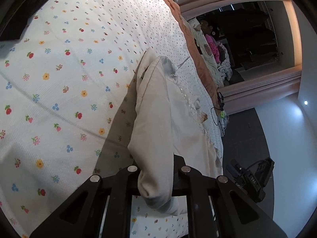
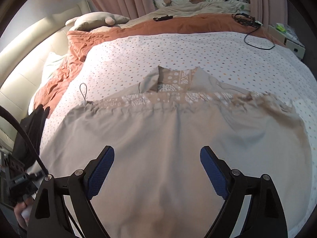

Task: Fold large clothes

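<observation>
A large beige garment [image 2: 158,138] with a paisley-lined collar [image 2: 174,79] lies spread on the floral bedspread [image 2: 178,47]. My right gripper [image 2: 157,170] is open just above the garment's lower part, its blue pads [image 2: 103,170] wide apart and empty. My left gripper [image 1: 156,176] is shut on a fold of the same garment [image 1: 158,119], which hangs lifted from the bedspread [image 1: 59,79] at the bed's edge. The left fingertips are hidden by the cloth.
An orange quilt [image 2: 138,27] and pillows [image 2: 95,19] lie at the bed's far side. A black cable [image 2: 257,43] and devices rest at the far right. A cream headboard [image 2: 29,45] is at left. The other gripper [image 1: 251,176] shows beside the bed over dark floor.
</observation>
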Demonstrator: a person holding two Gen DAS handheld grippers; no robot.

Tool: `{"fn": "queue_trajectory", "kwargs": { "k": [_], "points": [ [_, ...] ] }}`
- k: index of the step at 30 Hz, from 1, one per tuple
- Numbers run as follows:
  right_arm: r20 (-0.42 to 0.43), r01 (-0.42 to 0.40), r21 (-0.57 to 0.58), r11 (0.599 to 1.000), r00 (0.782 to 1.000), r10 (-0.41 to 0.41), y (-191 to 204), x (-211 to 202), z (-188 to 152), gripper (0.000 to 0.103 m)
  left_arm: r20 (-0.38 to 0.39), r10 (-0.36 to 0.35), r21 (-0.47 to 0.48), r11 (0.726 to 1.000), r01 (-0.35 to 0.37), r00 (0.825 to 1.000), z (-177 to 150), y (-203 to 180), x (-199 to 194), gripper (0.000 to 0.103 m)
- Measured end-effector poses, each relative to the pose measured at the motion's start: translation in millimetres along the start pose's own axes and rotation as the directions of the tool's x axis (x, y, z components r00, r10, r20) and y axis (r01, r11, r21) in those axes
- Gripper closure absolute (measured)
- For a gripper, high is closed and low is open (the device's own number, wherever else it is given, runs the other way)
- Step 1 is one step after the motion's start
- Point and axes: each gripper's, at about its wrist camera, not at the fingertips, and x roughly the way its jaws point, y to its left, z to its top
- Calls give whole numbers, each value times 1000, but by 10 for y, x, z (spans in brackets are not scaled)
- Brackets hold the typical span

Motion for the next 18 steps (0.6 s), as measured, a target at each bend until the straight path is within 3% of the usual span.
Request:
{"fn": "queue_trajectory", "kwargs": {
  "k": [2, 4, 6, 8, 14, 18],
  "points": [
    [-1, 10, 7, 1000, 1000, -10, 12, -107, -189, 22, 3, -11, 9, 1000, 11, 1000, 10, -44, -9, 90],
    [-21, 18, 12, 1000, 1000, -18, 32, -190, -404, 36, 3, -17, 19, 1000, 17, 1000, 15, -89, -10, 90],
    [-37, 40, 36, 999, 999, -38, 0, -209, -564, 58, 4, -26, 25, 999, 26, 1000, 13, -121, -19, 90],
    [-54, 52, 66, 996, 997, -49, -21, -246, -725, 70, 6, -35, 30, 999, 35, 999, 18, -149, -33, 90],
    [-52, 71, 63, 995, 996, -68, 118, -410, -1015, 74, 8, -49, 33, 998, 48, 999, 5, -170, -47, 90],
    [-107, 61, 57, 996, 993, -55, 213, -260, -1133, 74, 9, -58, 30, 998, 58, 998, 1, -178, -56, 90]
  ]
}}
